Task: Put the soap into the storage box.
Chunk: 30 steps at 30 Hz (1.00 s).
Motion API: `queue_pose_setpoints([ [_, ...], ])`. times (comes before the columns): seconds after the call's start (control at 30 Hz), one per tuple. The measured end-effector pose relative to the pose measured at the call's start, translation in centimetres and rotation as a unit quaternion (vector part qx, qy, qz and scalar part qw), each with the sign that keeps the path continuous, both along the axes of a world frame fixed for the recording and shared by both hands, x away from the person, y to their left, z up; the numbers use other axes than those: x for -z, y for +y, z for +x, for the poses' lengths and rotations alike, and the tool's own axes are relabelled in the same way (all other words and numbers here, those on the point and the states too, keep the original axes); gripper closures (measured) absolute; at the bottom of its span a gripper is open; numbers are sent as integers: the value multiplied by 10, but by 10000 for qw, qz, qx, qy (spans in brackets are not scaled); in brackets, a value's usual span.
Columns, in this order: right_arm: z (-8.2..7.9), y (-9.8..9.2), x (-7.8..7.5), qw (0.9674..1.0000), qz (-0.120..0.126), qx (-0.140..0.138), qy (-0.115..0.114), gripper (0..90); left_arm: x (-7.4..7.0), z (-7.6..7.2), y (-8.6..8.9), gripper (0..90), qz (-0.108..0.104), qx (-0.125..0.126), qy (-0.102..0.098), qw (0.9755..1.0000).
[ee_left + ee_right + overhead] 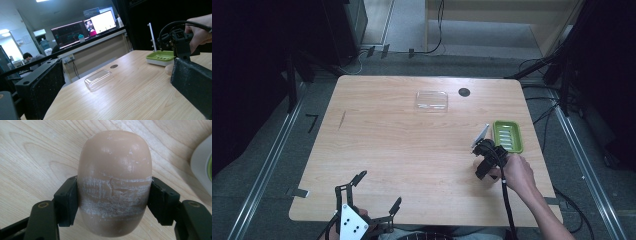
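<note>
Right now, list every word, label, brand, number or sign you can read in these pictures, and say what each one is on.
Nothing here can be read.
The monitors behind the table show bright windows, but any text on them is too blurred to read.
The soap bar held in the right gripper has scuffed white marks, no legible stamp.
The green soap dish and the clear lid carry no visible lettering.

Left gripper [374,192]: I see its body cut off by the near edge.
Soap bar [114,182]: from above my right hand [516,172] hides it.
Soap dish [202,168]: clipped at the right edge.
Monitors [85,27]: too blurred to read.
</note>
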State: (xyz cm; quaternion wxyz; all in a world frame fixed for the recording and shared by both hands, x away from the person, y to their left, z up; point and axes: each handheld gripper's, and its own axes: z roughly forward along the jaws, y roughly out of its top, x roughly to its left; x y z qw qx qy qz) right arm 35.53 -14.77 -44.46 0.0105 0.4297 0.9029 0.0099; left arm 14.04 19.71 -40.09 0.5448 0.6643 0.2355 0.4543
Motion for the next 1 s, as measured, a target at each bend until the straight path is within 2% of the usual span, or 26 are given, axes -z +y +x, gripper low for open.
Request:
queue_pose_setpoints([
  [0.3,1,-13,-3,9998,16,153,-79,333,0,0,0,0,-7,1,-7,10000],
  [1.0,7,-46,-3,9987,-62,509,-10,333,0,0,0,0,-5,3,-18,10000],
])
